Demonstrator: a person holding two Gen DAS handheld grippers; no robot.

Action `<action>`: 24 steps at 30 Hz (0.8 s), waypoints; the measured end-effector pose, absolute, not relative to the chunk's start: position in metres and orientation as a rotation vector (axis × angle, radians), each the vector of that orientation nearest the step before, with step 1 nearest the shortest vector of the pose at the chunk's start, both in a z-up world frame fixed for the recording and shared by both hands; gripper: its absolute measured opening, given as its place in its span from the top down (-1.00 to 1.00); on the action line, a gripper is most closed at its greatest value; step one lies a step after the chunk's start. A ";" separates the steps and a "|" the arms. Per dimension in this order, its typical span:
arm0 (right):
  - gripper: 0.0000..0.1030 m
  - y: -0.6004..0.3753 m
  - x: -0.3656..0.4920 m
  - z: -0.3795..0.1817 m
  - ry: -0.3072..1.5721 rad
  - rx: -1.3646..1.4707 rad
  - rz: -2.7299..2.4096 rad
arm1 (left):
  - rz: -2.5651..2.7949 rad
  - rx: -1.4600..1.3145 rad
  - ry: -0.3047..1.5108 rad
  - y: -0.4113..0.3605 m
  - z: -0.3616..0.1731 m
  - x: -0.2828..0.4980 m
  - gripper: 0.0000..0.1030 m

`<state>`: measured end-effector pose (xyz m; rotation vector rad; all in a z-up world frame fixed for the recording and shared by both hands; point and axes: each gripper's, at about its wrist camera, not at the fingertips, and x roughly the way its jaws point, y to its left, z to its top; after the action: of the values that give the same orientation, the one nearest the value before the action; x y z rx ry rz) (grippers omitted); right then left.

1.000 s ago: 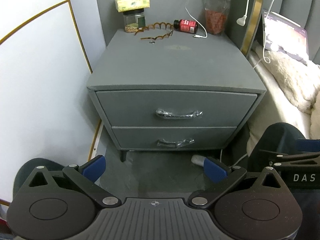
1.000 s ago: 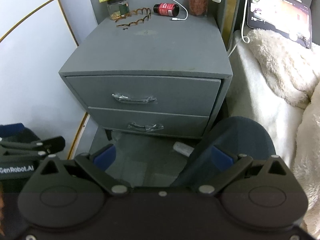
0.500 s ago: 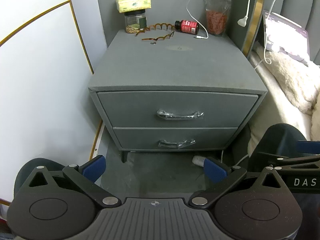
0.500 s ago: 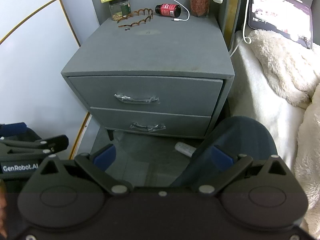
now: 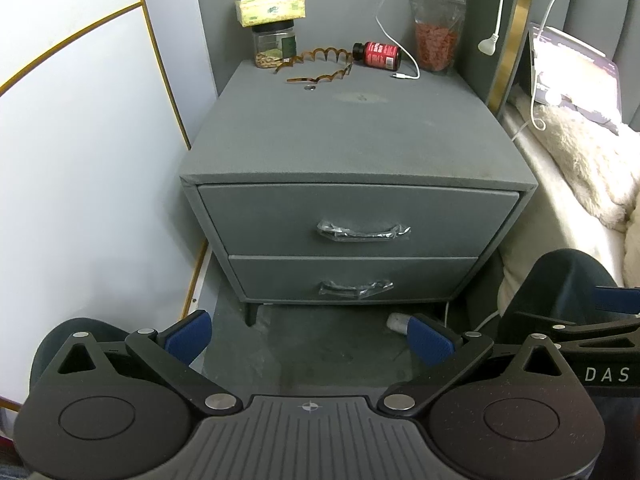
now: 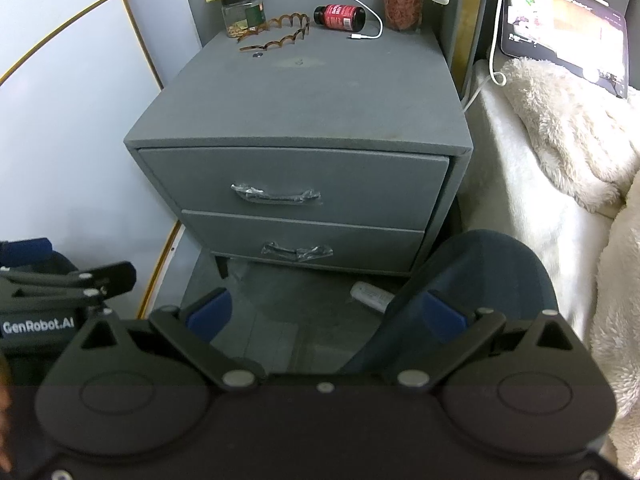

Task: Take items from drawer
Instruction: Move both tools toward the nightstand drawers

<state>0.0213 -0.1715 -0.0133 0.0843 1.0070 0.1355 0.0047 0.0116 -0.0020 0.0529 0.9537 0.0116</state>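
Note:
A grey nightstand (image 5: 352, 136) (image 6: 304, 100) has two shut drawers. The top drawer (image 5: 360, 216) (image 6: 296, 184) has a plastic-wrapped handle (image 5: 362, 232) (image 6: 276, 195). The bottom drawer (image 5: 352, 276) (image 6: 300, 244) has a similar handle (image 5: 354, 287) (image 6: 296, 251). What is inside them is hidden. My left gripper (image 5: 310, 334) is open and empty, well short of the drawers. My right gripper (image 6: 326, 314) is open and empty, also short of them.
On the nightstand's back edge are a tissue box on a jar (image 5: 274, 46), a wavy brown headband (image 5: 320, 66), a red bottle (image 5: 378, 55), a pouch (image 5: 436, 46) and a white cable (image 5: 400, 32). A bed with a fluffy blanket (image 6: 568, 128) is right, a white wall (image 5: 80, 160) left.
Both grippers have drifted slightly, so the nightstand sits a little lower and farther right in each view. Both stay open.

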 end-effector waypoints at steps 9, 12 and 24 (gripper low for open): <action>-1.00 -0.170 0.020 -0.013 1.005 0.080 0.131 | 0.008 0.053 0.943 0.014 0.000 0.004 -1.00; -1.00 -0.170 0.020 -0.014 1.005 0.079 0.131 | 0.009 0.057 0.941 0.014 0.001 0.003 -1.00; -1.00 -0.168 0.016 -0.006 0.977 0.055 0.134 | 0.068 0.118 0.909 0.002 0.002 0.001 -1.00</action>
<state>0.0157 -0.1680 -0.0062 0.0551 0.9770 0.1339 0.0006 0.0024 0.0023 0.1179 0.9090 0.0679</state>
